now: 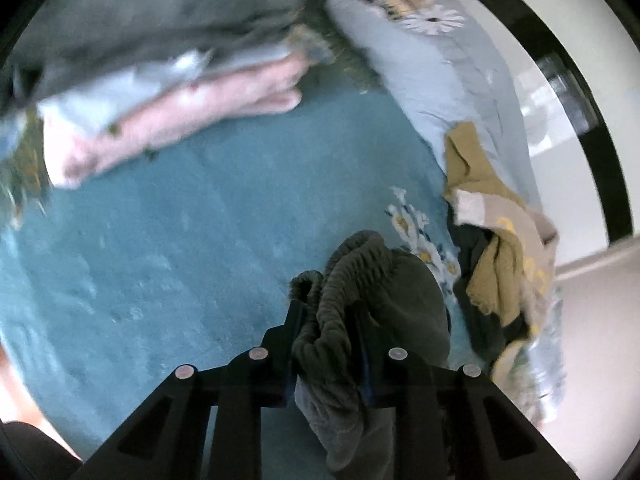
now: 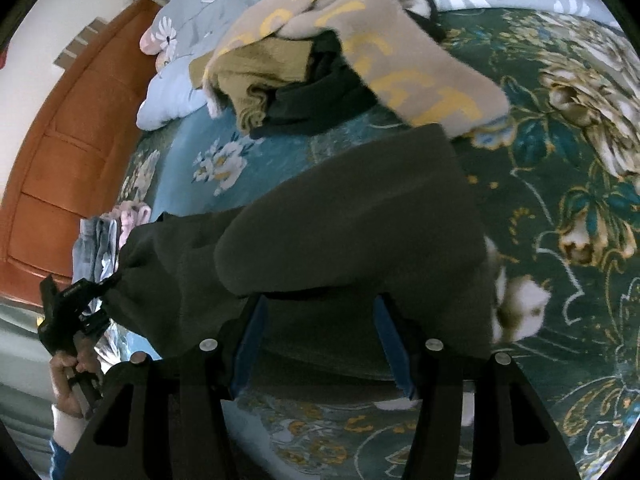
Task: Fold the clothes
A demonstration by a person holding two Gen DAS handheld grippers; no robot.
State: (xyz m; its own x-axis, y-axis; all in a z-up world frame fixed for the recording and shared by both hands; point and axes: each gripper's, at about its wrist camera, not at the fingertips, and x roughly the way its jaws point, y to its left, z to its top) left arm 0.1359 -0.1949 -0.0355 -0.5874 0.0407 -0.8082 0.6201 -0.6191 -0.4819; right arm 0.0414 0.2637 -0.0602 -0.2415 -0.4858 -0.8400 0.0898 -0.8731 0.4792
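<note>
My left gripper (image 1: 326,312) is shut on the bunched, ribbed edge of a dark olive garment (image 1: 384,280) and holds it above the teal bed cover (image 1: 180,240). In the right wrist view the same dark olive garment (image 2: 340,216) hangs stretched across the bed. My right gripper (image 2: 320,300) stands with its jaws apart and the garment's lower edge lies over and between its fingers (image 2: 250,336). The left gripper (image 2: 76,300) shows at the far left, held by a hand, with the garment's corner in it.
A folded stack of grey, light blue and pink clothes (image 1: 160,60) lies at the back left. A heap of unfolded clothes, mustard, beige with yellow letters and black (image 2: 320,52), sits near a light blue pillow (image 1: 420,72). A wooden door (image 2: 60,152) stands beyond the bed.
</note>
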